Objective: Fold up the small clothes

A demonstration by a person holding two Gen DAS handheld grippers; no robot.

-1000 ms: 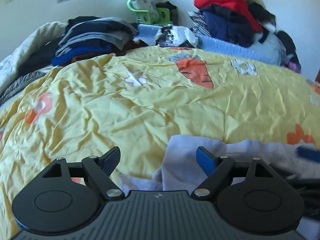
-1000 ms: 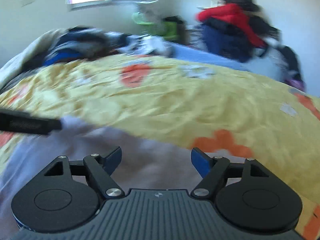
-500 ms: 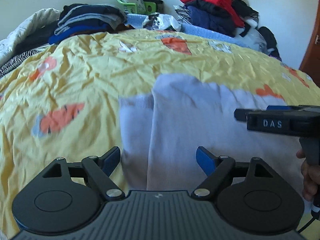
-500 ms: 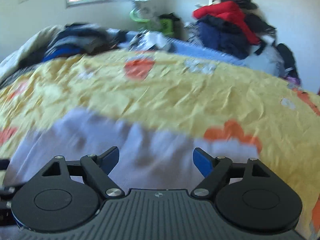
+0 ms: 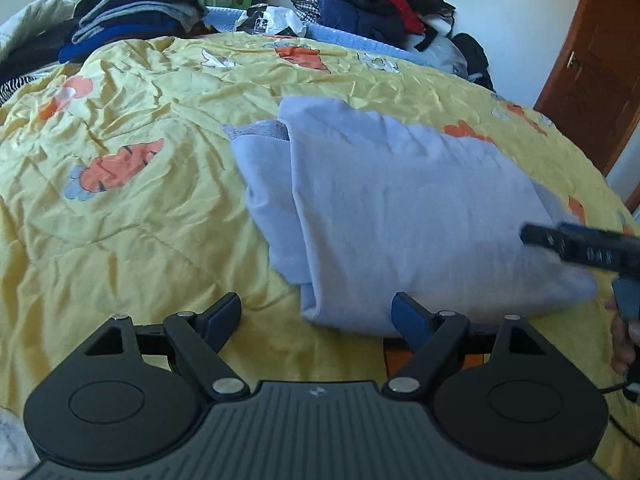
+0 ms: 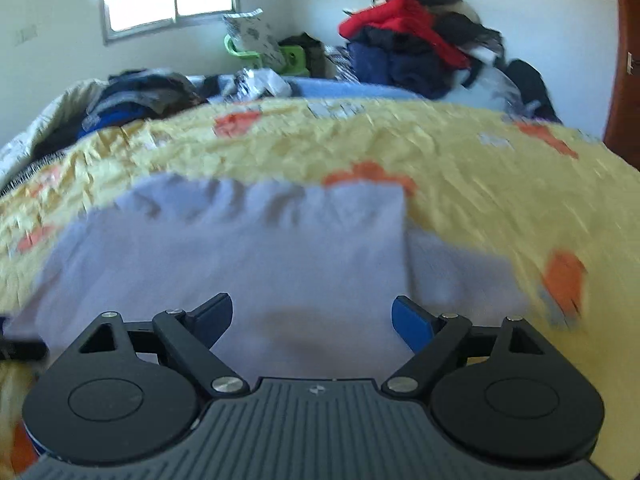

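The pale lilac garment [image 5: 400,208] lies partly folded on the yellow bedspread [image 5: 140,200], one side layer turned over. Both the left gripper [image 5: 316,312] and the right gripper [image 6: 312,312] are spread and empty above it. Judged mid-fold: the next move requires pinching a free edge for the following fold.

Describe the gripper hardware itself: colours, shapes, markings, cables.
Both match: the left gripper and right gripper have a ribbed grey body with a small logo, black disc-shaped linkages with silver pivot screws, and blue finger pads. Seen side-on, the right one shows white lettering and a thin black cable.
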